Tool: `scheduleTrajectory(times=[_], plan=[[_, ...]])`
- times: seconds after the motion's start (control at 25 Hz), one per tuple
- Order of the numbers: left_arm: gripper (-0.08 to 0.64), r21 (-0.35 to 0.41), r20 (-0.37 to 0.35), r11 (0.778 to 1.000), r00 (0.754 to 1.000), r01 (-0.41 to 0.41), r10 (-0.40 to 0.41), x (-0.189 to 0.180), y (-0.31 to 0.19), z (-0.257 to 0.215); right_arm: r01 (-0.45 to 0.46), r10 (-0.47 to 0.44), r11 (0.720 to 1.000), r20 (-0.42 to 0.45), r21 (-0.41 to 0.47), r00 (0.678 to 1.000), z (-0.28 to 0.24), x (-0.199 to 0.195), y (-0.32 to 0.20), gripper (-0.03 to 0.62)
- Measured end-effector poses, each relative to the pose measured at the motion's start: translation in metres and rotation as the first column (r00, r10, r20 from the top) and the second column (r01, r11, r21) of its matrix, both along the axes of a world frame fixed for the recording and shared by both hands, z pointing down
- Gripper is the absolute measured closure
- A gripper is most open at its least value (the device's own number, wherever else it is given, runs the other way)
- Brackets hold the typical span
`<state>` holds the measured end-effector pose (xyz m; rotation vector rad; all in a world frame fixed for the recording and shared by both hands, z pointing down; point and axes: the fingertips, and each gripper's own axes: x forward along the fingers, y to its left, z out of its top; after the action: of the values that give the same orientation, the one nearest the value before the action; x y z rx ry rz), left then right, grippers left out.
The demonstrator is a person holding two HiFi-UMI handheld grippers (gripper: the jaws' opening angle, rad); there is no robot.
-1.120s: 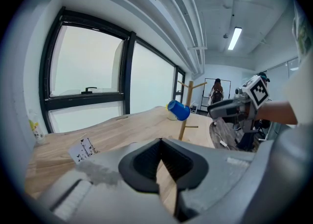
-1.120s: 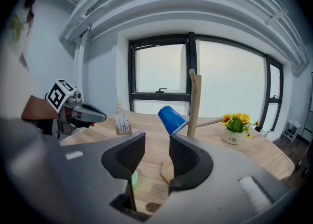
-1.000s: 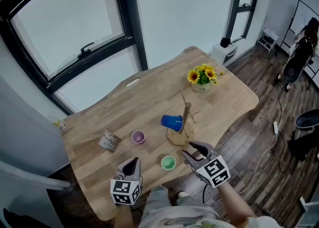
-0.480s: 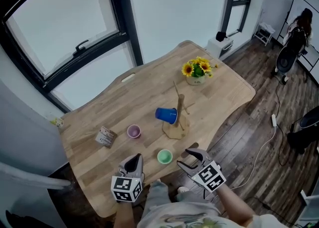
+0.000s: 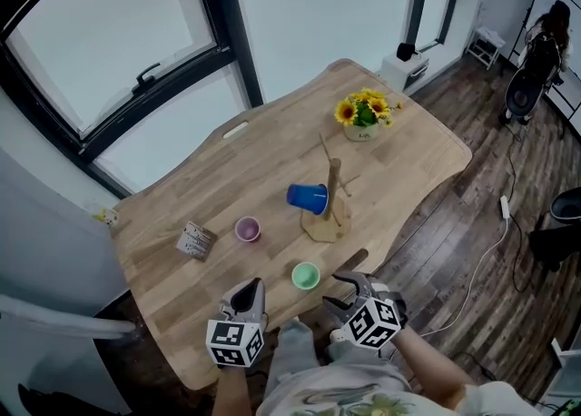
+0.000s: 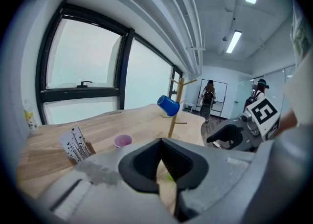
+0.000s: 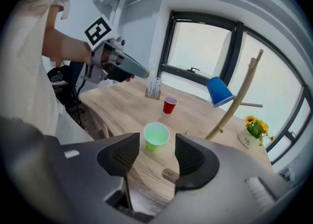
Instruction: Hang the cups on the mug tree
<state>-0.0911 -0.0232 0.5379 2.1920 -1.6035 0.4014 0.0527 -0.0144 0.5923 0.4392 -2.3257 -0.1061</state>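
Two empty tools: the right gripper (image 7: 152, 152) is opening its jaws wide, clear of the green cup (image 7: 156, 136) ahead; the left gripper (image 6: 164, 162) has its jaws almost together.

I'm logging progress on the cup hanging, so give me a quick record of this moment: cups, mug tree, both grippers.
Hung: blue cup, tilted on a peg of the mug tree
Waiting on table: green cup and pink cup, both upright
Left gripper: jaws together, empty
Right gripper: jaws opening, nothing between them, green cup just ahead
Other items: sunflower pot, small printed box
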Motion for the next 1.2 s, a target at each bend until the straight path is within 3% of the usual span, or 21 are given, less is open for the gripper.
scheduleTrajectory(times=[0.24, 0.44, 0.56, 0.96, 1.2], plan=[[0.555, -0.026, -0.009, 1.0, 1.0, 0.013, -0.014, -0.005, 0.006, 0.011, 0.098, -0.094, 0.995, -0.088, 0.033, 0.992, 0.023, -0.019, 0.006, 0.364], [0.555, -0.042, -0.017, 0.999, 1.0, 0.024, -0.025, -0.009, 0.009, 0.019, 0.192, -0.172, 0.974, -0.161, 0.119, 0.972, 0.038, -0.039, 0.009, 0.409], [0.555, -0.05, -0.021, 0.998, 0.999, 0.032, -0.033, -0.011, 0.011, 0.024, 0.227, -0.2, 0.966, -0.205, 0.12, 0.958, 0.052, -0.047, 0.012, 0.419], [0.555, -0.071, -0.037, 0.997, 0.998, 0.038, -0.041, -0.018, 0.016, 0.036, 0.242, -0.205, 0.966, -0.292, 0.094, 0.934, 0.087, -0.064, 0.008, 0.463], [0.555, -0.078, -0.042, 0.996, 0.998, 0.044, -0.047, -0.022, 0.017, 0.04, 0.229, -0.191, 0.968, -0.295, 0.101, 0.936, 0.087, -0.067, 0.005, 0.553]])
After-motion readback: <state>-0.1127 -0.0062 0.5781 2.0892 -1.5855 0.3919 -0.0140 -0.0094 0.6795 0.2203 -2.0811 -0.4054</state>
